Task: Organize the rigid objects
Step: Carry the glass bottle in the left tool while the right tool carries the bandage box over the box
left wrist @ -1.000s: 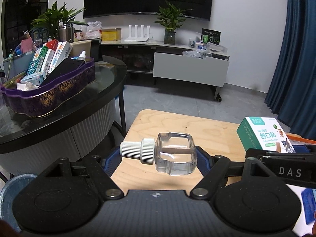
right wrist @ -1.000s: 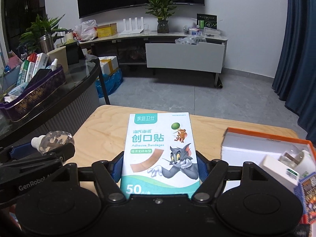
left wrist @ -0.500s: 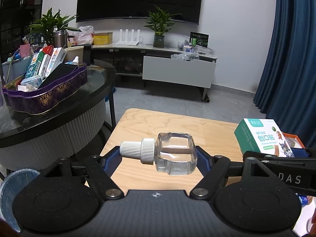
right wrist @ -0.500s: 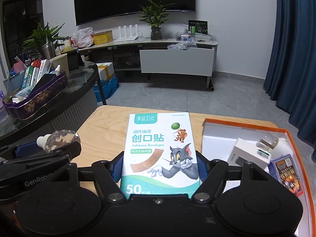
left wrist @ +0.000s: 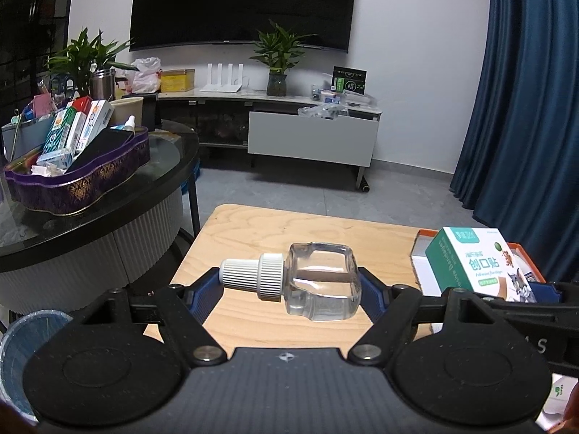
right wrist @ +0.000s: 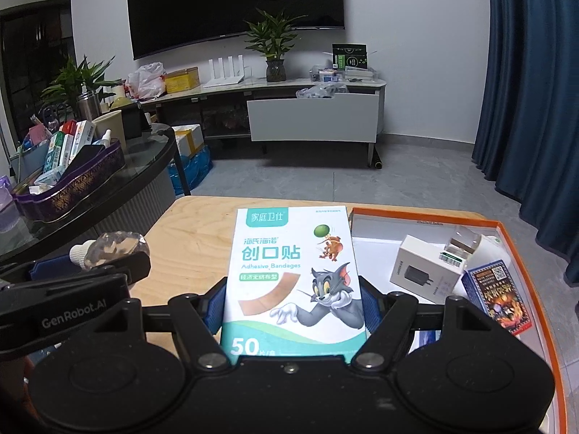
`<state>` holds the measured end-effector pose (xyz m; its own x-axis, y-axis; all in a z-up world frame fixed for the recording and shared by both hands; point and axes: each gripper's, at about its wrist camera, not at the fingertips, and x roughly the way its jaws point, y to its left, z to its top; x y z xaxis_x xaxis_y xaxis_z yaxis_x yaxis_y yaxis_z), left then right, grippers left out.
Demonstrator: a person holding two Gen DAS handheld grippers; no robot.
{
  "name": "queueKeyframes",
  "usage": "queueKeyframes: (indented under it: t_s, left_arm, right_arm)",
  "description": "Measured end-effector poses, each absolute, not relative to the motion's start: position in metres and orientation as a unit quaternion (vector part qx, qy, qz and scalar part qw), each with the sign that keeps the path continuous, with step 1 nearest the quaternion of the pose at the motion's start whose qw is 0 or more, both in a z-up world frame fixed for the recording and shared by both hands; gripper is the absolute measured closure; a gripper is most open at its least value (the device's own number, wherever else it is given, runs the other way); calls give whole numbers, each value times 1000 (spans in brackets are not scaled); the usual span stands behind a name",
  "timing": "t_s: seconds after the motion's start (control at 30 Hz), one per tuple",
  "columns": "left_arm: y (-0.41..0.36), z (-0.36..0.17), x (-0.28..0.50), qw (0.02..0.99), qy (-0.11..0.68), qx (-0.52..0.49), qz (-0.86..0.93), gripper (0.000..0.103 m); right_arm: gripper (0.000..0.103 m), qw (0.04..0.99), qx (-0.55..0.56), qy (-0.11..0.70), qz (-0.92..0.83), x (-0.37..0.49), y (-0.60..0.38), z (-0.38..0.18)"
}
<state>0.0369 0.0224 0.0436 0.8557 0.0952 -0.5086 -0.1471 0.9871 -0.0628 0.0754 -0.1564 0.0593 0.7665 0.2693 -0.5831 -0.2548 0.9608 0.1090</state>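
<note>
"Adhesive Bandages" box (right wrist: 293,275) in right gripper (right wrist: 293,300) fingers; clear bottle (left wrist: 311,280) in left gripper (left wrist: 289,289) fingers.

Left gripper (left wrist: 289,285) has a clear bottle (left wrist: 318,282) clamped sideways between its blue pads, white screw cap (left wrist: 253,275) pointing left, over the wooden table (left wrist: 253,238). Far right of the frame, a green-and-white adhesive bandage box (left wrist: 477,264) sits in the right gripper (left wrist: 506,293), in front of an orange-rimmed tray (left wrist: 419,235). Purple basket (left wrist: 79,184) of boxes upper left.
</note>
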Motion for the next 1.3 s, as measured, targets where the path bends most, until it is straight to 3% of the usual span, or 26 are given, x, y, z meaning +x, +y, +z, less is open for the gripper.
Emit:
queueKeyframes:
  t_s: [1.3]
  left_arm:
    - [-64,40,25,963,267,-12,-46,24]
  right_arm:
    - [19,953,61,290,53,28,-272,59]
